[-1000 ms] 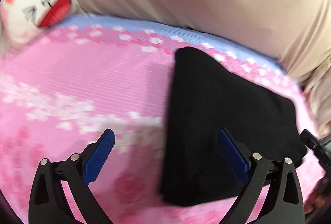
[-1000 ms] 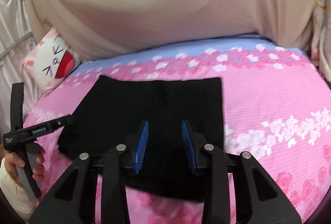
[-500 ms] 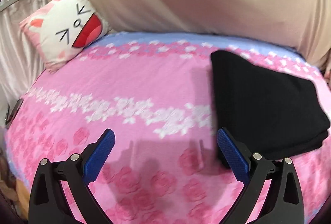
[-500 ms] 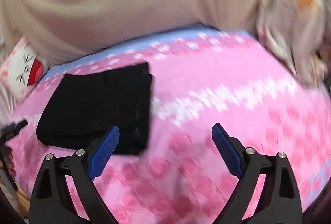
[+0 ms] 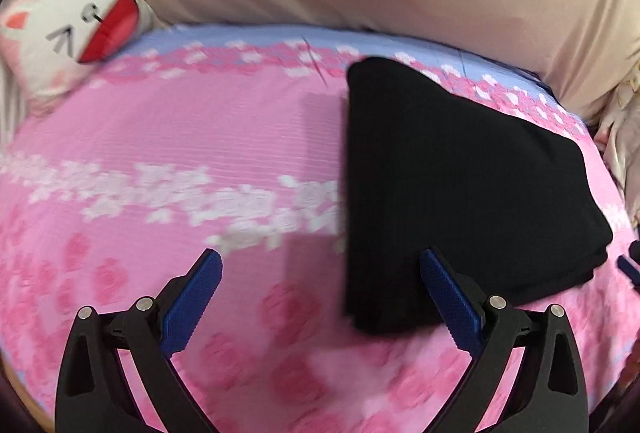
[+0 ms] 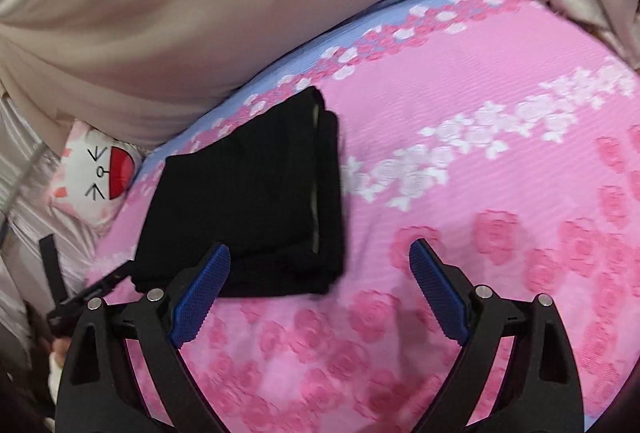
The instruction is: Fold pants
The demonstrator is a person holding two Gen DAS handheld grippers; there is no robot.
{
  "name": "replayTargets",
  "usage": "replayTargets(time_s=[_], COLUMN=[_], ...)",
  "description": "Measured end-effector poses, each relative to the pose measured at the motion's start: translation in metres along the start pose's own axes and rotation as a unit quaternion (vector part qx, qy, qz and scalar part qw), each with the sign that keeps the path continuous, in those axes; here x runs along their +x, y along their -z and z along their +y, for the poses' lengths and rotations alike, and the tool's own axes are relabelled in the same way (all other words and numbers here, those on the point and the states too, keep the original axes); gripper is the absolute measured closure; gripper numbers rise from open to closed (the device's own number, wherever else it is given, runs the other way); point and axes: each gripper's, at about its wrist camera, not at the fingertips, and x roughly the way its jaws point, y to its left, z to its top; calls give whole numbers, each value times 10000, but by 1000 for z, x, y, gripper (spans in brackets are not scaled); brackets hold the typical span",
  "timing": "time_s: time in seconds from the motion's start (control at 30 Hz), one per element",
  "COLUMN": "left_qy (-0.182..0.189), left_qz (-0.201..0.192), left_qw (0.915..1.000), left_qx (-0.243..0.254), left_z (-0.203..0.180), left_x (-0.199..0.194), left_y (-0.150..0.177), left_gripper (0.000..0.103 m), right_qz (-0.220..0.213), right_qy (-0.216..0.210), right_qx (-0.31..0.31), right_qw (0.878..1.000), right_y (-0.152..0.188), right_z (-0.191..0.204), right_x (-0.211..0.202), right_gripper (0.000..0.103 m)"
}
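Left wrist view: the black pants (image 5: 452,185) lie folded into a compact, layered block on the pink floral bedspread (image 5: 180,137), right of centre, reaching toward the blue border at the top. The left gripper (image 5: 320,293) hangs above the bedspread with its jaws spread wide and nothing between them; its right blue pad overlaps the block's near edge in the frame, though whether it touches is not clear.

Right wrist view: the right gripper (image 6: 320,285) is likewise wide open and empty, its left pad showing just over the near edge of the pants (image 6: 248,201), which sit left of centre in that frame. A cat-face pillow (image 6: 96,173) rests at the far left, against beige fabric (image 6: 180,13).

Judged from these frames, the folding looks essentially complete. The risk now is disturbance: an open finger sweeping low over the near edge could catch the top layer and drag it, undoing the stack. Soft bedding beneath could also let the block slump if it is pressed.

The garment reads as matte, dark and thick, with several layers stacked at the right-hand edge in the right wrist view, where a thin pale strip shows between 2 folds. Corners appear fairly square.
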Motion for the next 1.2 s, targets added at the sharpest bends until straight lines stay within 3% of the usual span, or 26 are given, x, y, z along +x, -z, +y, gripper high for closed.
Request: replayTargets(time_s=[0.2,0.3,0.43,0.57,0.77,0.93,1.2], left_qy=[1148,1163,1183,1185,1283,1253,1236], left_qz=[629,647,551,463,344,247,58], left_qw=[9899,9893,9904,9917,9911,9918,9923], left_qx=[-537,-599,-451,-178,22,-17,-89], left_z=[-4,-6,-9,-17,-27,-34,-34], left_x=[31,40,45,47,51,58,57], left_y=[-12,-13,-16,-18,-21,-24,-21], left_gripper=[5,5,5,6,7,5,5], right_qz=[291,471,404,393,273,73,-39], right_qy=[-82,-209,-174,-523,-256,-463,159], right_qx=[347,555,497,627,256,571,-207], right_qw=[9989,9971,9978,9959,9990,9973,9997], right_y=[-4,0,-1,2,4,3,11], right_z=[-2,-5,1,6,22,17,41], right_x=[32,47,51,60,68,69,76], right_gripper=[14,13,10,11,11,5,5])
